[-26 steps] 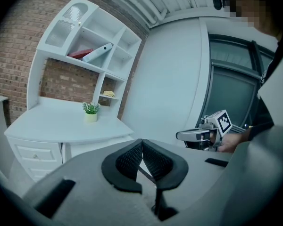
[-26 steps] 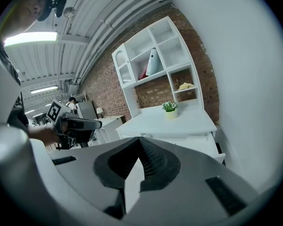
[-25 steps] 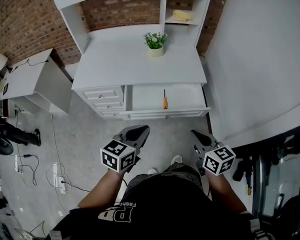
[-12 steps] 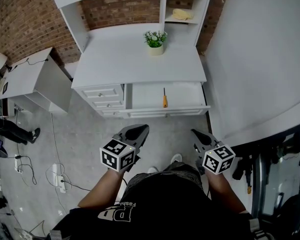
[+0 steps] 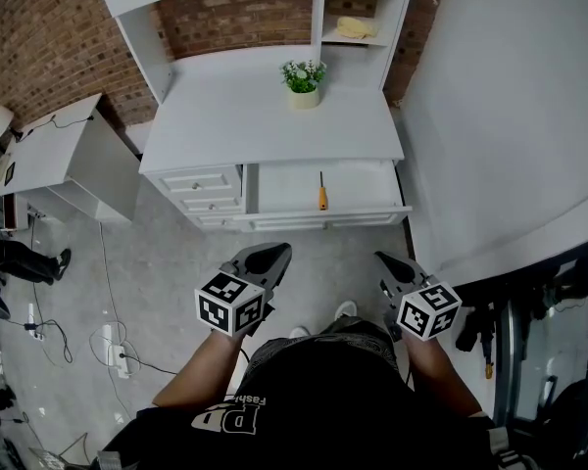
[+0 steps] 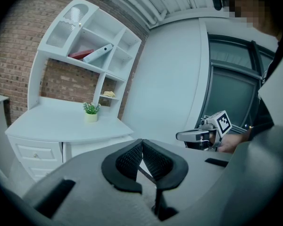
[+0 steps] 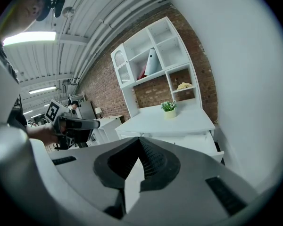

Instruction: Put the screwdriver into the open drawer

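A screwdriver (image 5: 321,194) with an orange handle lies inside the open drawer (image 5: 274,196) of the white desk (image 5: 235,120), seen in the head view. My left gripper (image 5: 275,254) hangs well in front of the drawer, above the floor, jaws shut and empty. To its right my right gripper (image 5: 384,261) hovers at the same distance, also shut with nothing in it. In the left gripper view the left gripper (image 6: 141,142) shows its jaws closed together. The right gripper view shows the right gripper (image 7: 140,140) closed too.
A small potted plant (image 5: 304,81) stands on the desk top. Three shut small drawers (image 5: 208,196) sit left of the open one. A white cabinet (image 5: 73,160) stands at the left, cables and a power strip (image 5: 110,346) lie on the floor. A white wall (image 5: 510,106) runs along the right.
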A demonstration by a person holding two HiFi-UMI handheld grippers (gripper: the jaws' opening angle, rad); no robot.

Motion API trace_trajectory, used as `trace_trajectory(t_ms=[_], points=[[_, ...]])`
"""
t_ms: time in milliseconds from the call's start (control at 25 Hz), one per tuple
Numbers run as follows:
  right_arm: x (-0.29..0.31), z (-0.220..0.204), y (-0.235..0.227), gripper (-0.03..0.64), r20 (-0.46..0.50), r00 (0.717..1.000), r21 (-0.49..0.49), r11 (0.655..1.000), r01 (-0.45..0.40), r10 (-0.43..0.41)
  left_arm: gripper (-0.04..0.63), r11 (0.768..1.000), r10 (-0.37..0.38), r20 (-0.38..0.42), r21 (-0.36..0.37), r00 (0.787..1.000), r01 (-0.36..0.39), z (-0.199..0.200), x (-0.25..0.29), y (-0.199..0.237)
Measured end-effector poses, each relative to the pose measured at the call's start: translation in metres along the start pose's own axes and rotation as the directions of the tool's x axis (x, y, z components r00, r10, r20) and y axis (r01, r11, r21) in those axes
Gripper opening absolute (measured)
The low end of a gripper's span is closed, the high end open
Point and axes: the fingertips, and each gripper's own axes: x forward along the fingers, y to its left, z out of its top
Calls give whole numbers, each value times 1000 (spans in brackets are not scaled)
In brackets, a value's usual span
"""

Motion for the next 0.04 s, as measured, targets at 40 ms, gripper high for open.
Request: trace_trajectory(t_ms=[40], points=[[0, 0, 0, 5, 0, 1000, 0, 1000, 1, -1, 18, 1000, 0, 0, 0, 1000, 0, 0, 0, 0]])
